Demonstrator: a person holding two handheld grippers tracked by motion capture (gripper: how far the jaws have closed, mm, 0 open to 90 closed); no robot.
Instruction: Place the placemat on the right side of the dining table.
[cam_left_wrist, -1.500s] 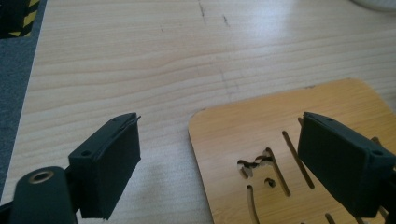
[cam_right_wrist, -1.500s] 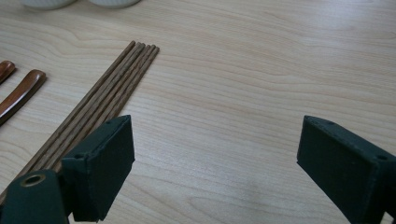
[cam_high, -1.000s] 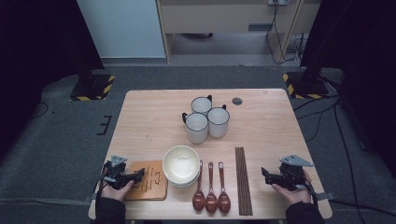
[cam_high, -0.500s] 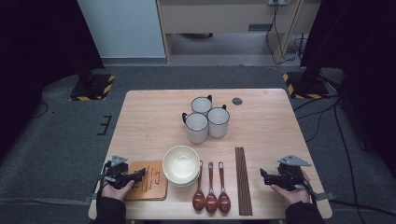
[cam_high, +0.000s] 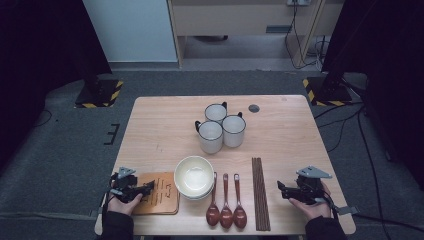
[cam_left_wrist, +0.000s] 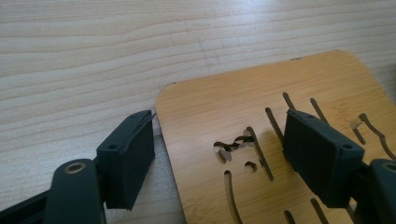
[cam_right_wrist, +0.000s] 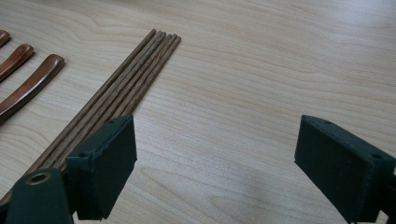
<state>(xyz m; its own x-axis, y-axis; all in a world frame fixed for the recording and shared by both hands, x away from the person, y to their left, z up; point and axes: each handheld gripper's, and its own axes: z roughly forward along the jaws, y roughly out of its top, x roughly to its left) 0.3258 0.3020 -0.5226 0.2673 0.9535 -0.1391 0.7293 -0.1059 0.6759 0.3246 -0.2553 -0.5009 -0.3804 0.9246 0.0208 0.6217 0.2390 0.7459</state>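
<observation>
Bamboo coaster (cam_left_wrist: 280, 112) runs partly under the left gripper's (cam_left_wrist: 219, 140) spread fingers.

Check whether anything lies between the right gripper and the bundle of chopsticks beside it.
Nothing visible does. The right gripper rests open on the table, and only bare tabletop lies between it and the chopsticks. In the right gripper view one jaw already sits just over the near end of the chopsticks.

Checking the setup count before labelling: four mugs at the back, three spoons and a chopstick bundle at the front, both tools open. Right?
Not quite: the high view shows three mugs, not four. The rest holds: three spoons, the chopstick bundle at the front, and the left tool and right tool both open.
</observation>
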